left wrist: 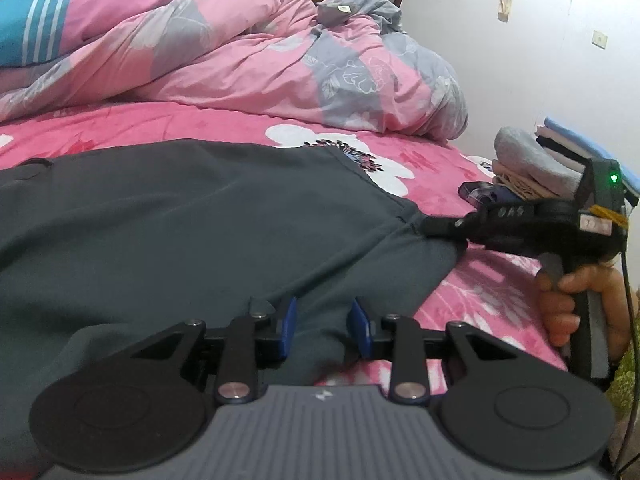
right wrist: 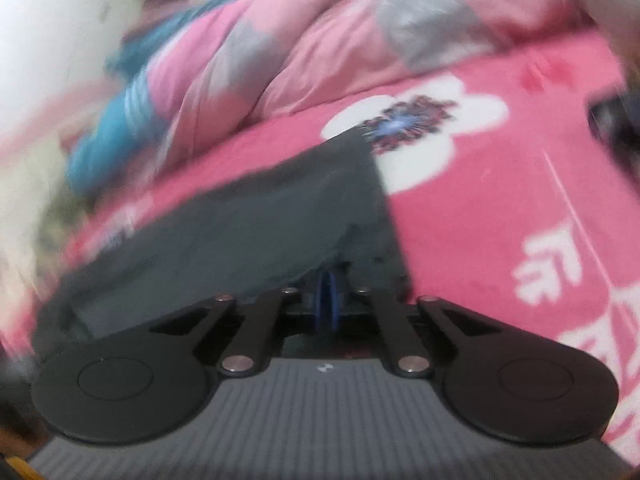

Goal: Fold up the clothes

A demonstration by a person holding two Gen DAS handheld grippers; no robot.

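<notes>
While right gripper (right wrist: 328,304) clamps blurred grey garment (right wrist: 256,216), left gripper (left wrist: 322,328) apart.

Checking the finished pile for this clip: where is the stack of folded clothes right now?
In the left wrist view, the stack of folded clothes sits at the far right on the pink floral bedsheet, just behind the right gripper and below the quilt's end.

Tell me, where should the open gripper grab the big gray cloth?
Probably the near edge of the gray garment, right ahead of the left gripper. It lies flat on the pink bed, so slide in low from the front. The right gripper already pinches a fold on the right.
</notes>
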